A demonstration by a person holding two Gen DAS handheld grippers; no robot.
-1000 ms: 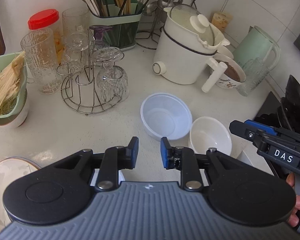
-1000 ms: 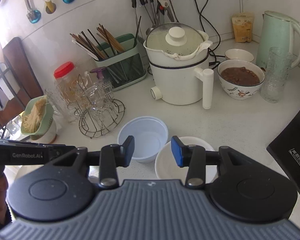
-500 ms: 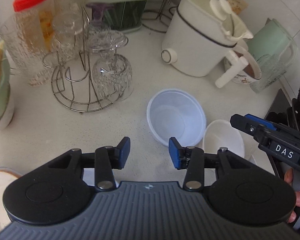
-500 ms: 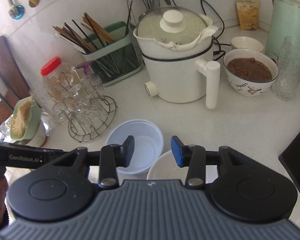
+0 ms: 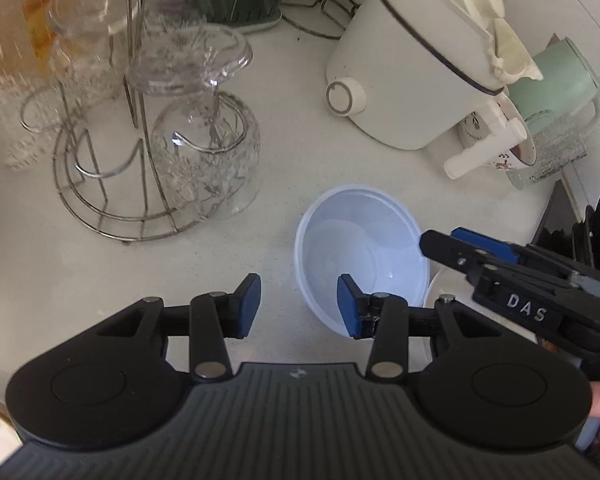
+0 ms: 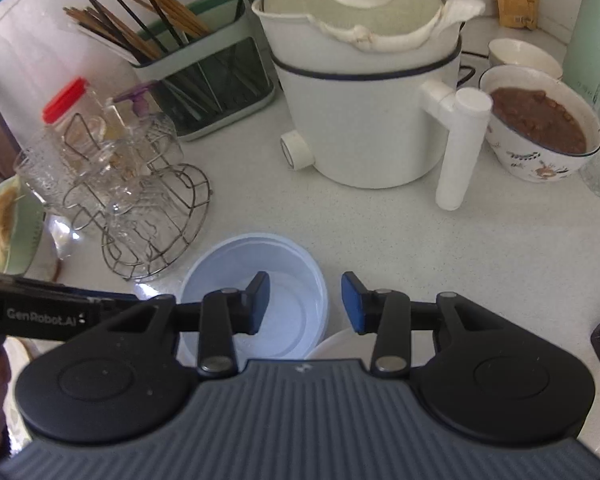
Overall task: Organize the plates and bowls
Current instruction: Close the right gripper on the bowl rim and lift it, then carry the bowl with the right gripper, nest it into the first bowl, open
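— Where's your left gripper [image 5: 298, 306]?

— I've got it spread wide over the counter [image 5: 100, 272], gripping nothing. The pale blue bowl [image 5: 360, 256] sits just ahead of its right-hand finger, rim at the blue pad.

— And the right gripper [image 6: 305, 303]?

— Released too, empty. The blue bowl lies under its left-hand finger; a white bowl [image 6: 340, 344] peeks out beside it, touching, mostly hidden by my gripper body.

— Beyond them?

— The white cooker [image 6: 364, 120], well ahead.
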